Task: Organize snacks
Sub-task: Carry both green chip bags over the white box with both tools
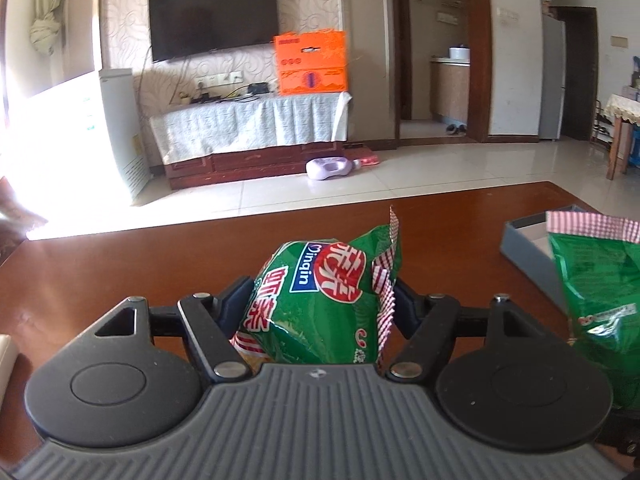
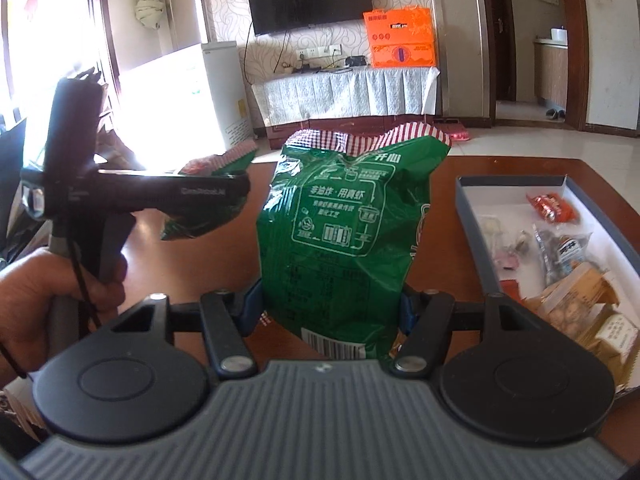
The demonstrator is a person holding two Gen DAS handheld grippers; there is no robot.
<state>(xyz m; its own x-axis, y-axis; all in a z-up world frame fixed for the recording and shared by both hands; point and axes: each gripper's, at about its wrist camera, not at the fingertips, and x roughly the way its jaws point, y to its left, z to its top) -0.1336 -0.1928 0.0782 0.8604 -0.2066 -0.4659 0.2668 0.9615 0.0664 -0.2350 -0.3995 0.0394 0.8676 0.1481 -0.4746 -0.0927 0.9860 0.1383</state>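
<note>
My left gripper (image 1: 316,308) is shut on a green snack bag (image 1: 320,296) with red and white checked edges, held above the brown table (image 1: 120,272). My right gripper (image 2: 328,304) is shut on a second green snack bag (image 2: 344,232), held upright with its back side facing the camera. That second bag also shows in the left wrist view (image 1: 596,304) at the right. The left gripper (image 2: 224,192) with its bag (image 2: 200,200) shows in the right wrist view at the left, held by a hand (image 2: 44,296). A grey box (image 2: 476,232) stands to the right.
The grey box (image 1: 528,248) holds several small wrapped snacks (image 2: 560,248). Beyond the table's far edge are a tiled floor, a TV cabinet (image 1: 248,128) with an orange box (image 1: 312,64), and a white appliance (image 1: 120,128). A white object (image 1: 6,356) sits at the table's left edge.
</note>
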